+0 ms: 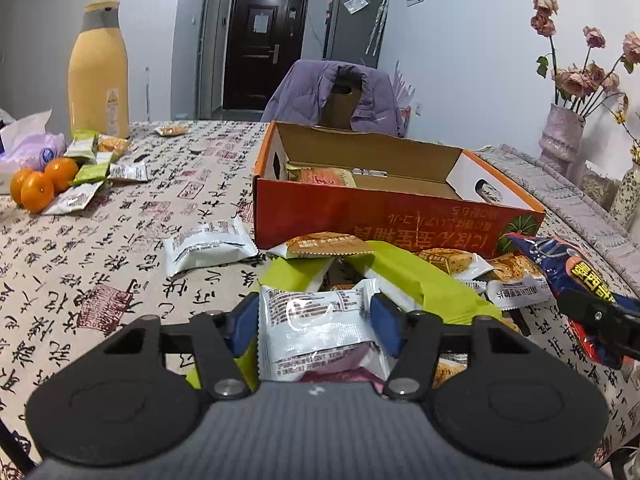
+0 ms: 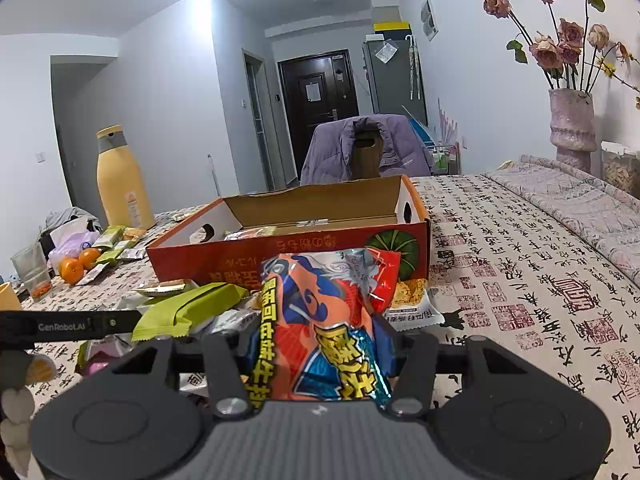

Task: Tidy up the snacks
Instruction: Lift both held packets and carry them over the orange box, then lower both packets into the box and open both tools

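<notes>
My left gripper (image 1: 314,316) is shut on a white snack packet (image 1: 320,332) above a pile of snacks (image 1: 400,276) in front of the orange cardboard box (image 1: 384,216). The box is open and holds a few packets (image 1: 324,178). My right gripper (image 2: 320,344) is shut on a red and blue chip bag (image 2: 324,320), held just in front of the box (image 2: 296,248). The same bag shows at the right of the left wrist view (image 1: 568,276). The left gripper's arm shows at the left of the right wrist view (image 2: 68,326).
A yellow bottle (image 1: 98,72), oranges (image 1: 40,184) and more small packets (image 1: 92,164) lie at the far left. One white packet (image 1: 208,244) lies alone left of the box. A chair with a purple jacket (image 1: 336,96) stands behind the table. Vases with flowers (image 2: 572,124) stand at right.
</notes>
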Demonstrator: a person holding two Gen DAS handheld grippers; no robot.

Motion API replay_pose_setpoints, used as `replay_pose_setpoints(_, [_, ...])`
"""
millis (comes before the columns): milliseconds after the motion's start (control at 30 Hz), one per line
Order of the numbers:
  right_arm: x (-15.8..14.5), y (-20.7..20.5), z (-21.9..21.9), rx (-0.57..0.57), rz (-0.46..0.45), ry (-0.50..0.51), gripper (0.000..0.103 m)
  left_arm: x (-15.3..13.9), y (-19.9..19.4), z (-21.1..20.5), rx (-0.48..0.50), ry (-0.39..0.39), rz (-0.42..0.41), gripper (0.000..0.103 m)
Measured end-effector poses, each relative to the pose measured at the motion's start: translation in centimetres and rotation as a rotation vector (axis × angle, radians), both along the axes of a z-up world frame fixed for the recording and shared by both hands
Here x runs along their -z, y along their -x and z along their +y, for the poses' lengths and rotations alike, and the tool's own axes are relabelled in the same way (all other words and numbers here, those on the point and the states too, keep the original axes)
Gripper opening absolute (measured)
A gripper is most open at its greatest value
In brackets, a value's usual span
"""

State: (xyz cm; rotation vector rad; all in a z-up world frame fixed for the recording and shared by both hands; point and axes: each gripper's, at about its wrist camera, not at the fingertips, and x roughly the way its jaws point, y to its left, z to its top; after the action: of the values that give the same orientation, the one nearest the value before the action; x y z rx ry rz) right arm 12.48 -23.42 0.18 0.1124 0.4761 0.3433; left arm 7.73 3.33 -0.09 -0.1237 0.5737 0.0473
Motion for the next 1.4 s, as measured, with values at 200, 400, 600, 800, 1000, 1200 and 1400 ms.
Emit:
replay_pose_setpoints(200, [0.0,0.0,0.0,-0.004,0.000,-0.002,0.052,-0.3,0.5,0.1,0.004,-0.006,-0.020,0.055])
replay_pose_setpoints(400, [-0.1,0.1,-0.1,-0.007,-0.009,-0.006,0.052,-1.4,1.0,0.1,0.008,-0.018,-0.065,0.055])
replay_pose_setpoints(600, [-1.0,-0.5,0.4,-0.009,-0.051,0.004,0.052,-3.1,0.3,-0.3,0.023,-0.033,-0.118,0.055])
replay_pose_setpoints(800, [-2.8,-2.7,1.0,-0.004,-0.112,0.013,0.052,-5.4,-1.8,-1.3,0.040,-0.064,-0.197,0.055])
replay_pose_setpoints(1000, [-4.4,-6.3,1.6,0.008,-0.143,0.013,0.052,-7.2,-4.7,-2.2,0.049,-0.084,-0.248,0.055])
replay_pose_setpoints(1200, [-5.5,-10.7,2.4,0.024,-0.155,0.032,0.052,-8.4,-8.4,-2.6,0.047,-0.078,-0.255,0.055])
replay_pose_setpoints(1400, [-5.5,-14.8,3.8,0.029,-0.135,0.049,0.052,-8.5,-12.2,-2.7,0.033,-0.067,-0.248,0.055])
